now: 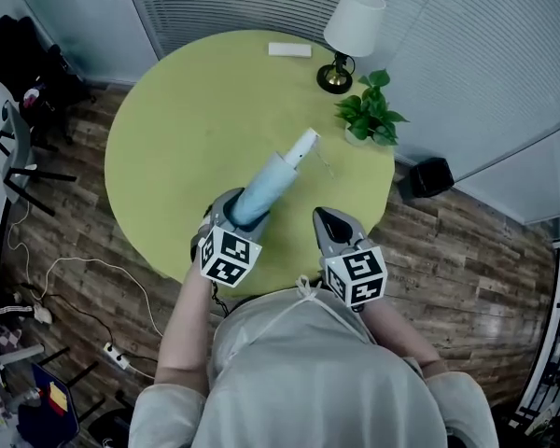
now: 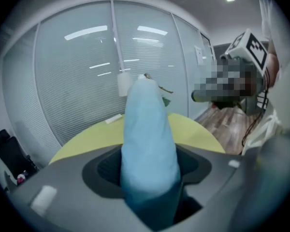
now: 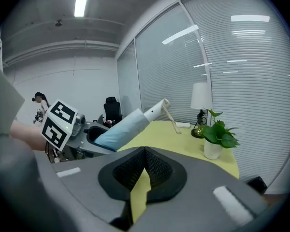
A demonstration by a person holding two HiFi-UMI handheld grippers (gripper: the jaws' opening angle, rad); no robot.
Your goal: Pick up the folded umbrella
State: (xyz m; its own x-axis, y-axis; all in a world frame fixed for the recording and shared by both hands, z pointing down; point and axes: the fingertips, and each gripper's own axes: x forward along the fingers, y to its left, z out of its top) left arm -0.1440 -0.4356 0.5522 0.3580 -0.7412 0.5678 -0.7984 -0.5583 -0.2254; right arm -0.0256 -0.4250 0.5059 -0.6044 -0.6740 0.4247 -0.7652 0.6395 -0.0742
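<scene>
A: Left gripper pinches the folded umbrella by its sleeved end, angled up over the table!
B: Looks light, and that soft cover could slip, so mid-body seems safer. Right gripper is pressed together, empty.

We hold our grey left gripper pointing forward and slightly down, jaws clamped round the thick end of the pale blue folded umbrella, while our grey right gripper points likewise just beside it, jaws together and empty.
</scene>
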